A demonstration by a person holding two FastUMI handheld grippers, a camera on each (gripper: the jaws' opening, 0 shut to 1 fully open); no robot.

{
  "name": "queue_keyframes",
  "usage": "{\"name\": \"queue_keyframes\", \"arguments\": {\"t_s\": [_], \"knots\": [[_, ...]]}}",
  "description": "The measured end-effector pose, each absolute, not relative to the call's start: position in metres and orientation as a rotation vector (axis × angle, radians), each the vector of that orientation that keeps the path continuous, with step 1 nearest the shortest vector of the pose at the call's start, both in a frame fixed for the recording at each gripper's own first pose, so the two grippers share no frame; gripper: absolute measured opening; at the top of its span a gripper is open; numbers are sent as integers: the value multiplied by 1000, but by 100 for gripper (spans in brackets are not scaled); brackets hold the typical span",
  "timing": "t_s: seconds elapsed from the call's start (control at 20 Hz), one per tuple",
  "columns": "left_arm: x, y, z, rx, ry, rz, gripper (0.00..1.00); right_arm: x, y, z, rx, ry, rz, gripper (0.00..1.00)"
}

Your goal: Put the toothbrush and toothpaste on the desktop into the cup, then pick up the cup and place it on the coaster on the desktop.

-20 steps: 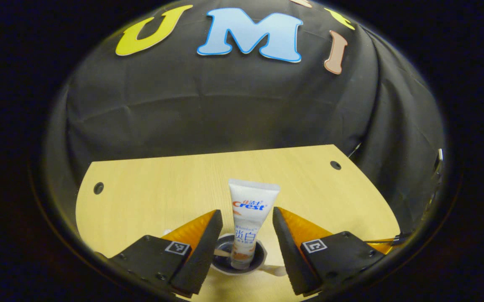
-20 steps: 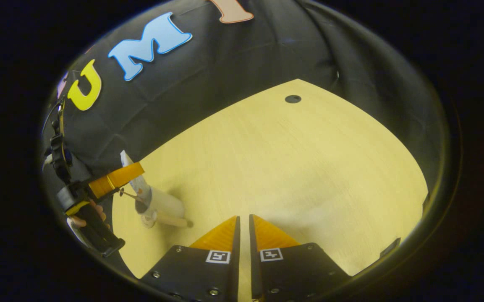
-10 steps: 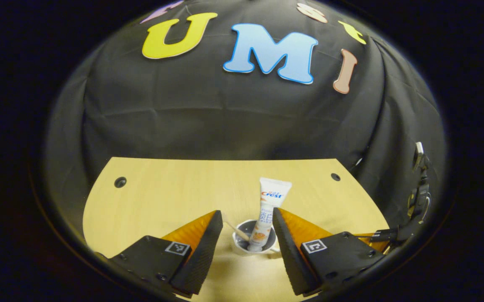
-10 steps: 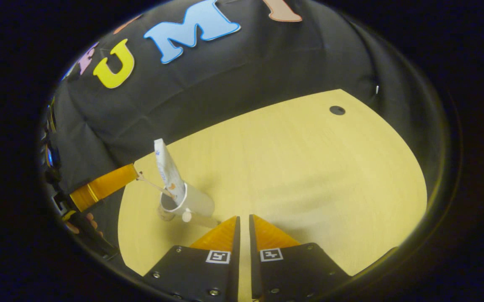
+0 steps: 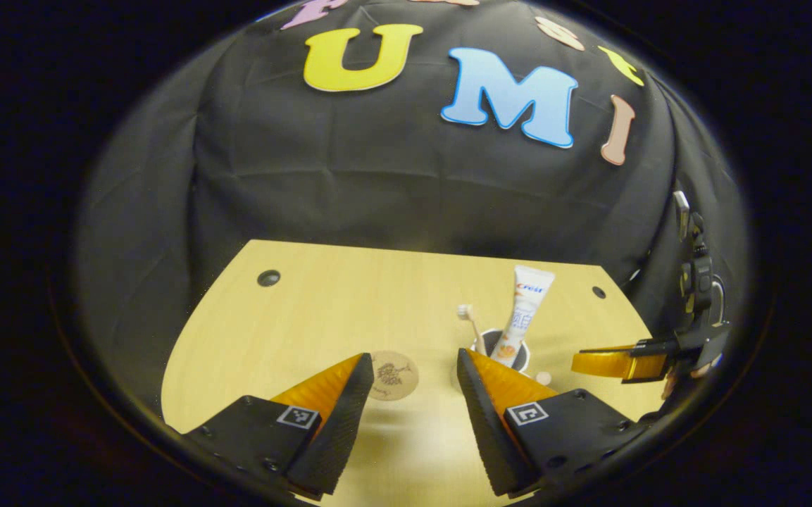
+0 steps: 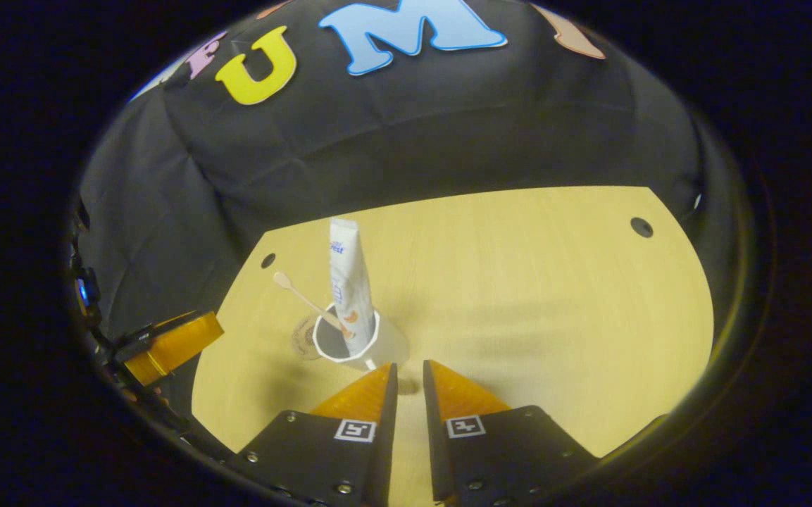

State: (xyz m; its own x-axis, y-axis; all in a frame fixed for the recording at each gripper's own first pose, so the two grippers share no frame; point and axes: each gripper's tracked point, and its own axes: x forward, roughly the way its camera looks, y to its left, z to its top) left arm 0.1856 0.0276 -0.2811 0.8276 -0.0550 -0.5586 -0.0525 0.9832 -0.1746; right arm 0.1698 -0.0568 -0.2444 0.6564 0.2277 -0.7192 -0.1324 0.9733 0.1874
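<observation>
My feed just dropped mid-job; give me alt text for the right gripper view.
A white cup stands on the wooden desktop, holding the toothpaste and toothbrush, with the coaster just beyond it. The right gripper points at the cup, fingers nearly closed and empty; the left gripper sits at the left edge.

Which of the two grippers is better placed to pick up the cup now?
Probably the right gripper. Its fingers point at the cup just ahead, though nearly closed. The left gripper is open but has the coaster between its fingers, the cup off to one side.
</observation>
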Motion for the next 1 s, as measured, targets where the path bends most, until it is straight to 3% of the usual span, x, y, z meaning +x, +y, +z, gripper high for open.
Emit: {"name": "queue_keyframes", "arguments": {"t_s": [0.05, 0.1, 0.25, 0.3, 0.35, 0.5, 0.55, 0.6, 1.0], "knots": [[178, 35, -285, -196, 606, 20, 82, 171, -51, -247, 103, 841, 229, 17], [169, 43, -290, -204, 614, 40, 82, 172, -47, -250, 79, 851, 249, 22], [145, 58, -298, -220, 634, 89, 82, 169, -37, -257, -12, 882, 303, 22], [137, 63, -299, -226, 638, 102, 82, 166, -30, -260, -28, 898, 343, 23], [131, 68, -301, -231, 641, 116, 82, 162, -29, -262, -59, 913, 359, 33], [111, 81, -307, -252, 657, 159, 82, 161, -25, -274, -157, 931, 395, 39], [106, 84, -310, -258, 663, 170, 82, 160, -21, -279, -170, 940, 405, 31], [101, 87, -312, -261, 668, 181, 82, 162, -18, -284, -181, 949, 409, 38], [67, 110, -314, -288, 683, 262, 82, 178, -13, -313, -248, 1008, 420, 39]]}}
